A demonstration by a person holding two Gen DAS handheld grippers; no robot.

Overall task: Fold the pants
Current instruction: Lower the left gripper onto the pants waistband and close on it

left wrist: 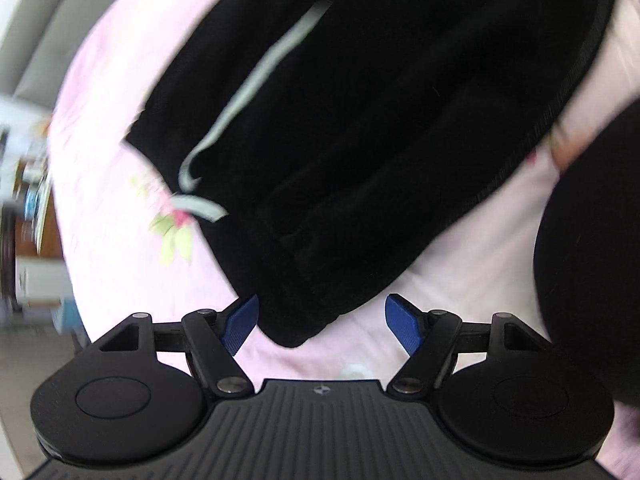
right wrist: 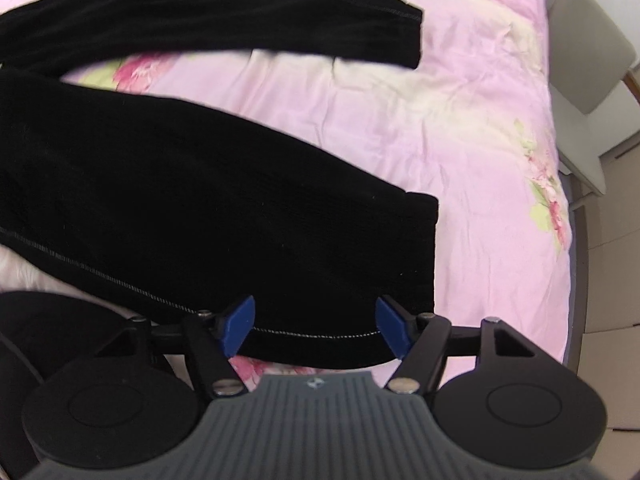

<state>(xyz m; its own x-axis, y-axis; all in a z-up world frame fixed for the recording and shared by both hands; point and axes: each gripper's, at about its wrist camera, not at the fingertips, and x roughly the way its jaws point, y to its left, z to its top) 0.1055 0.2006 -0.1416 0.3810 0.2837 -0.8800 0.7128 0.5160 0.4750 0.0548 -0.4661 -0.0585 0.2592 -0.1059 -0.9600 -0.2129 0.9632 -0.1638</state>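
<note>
Right wrist view: we see black pants [right wrist: 200,208] on the pink bed [right wrist: 460,128].
Our right hand-held gripper [right wrist: 316,326] straddles a leg's hem unpinched; left hand-held gripper [left wrist: 322,324] gapes wide, empty.

Left gripper [left wrist: 322,322] above black pants [left wrist: 360,140] on a pink floral bedspread [left wrist: 120,200].
Blue fingertips [left wrist: 402,326] stand wide apart, straddling one corner of the garment without pressing it; a grey drawstring [left wrist: 248,92] trails toward the bedspread's left edge.
</note>
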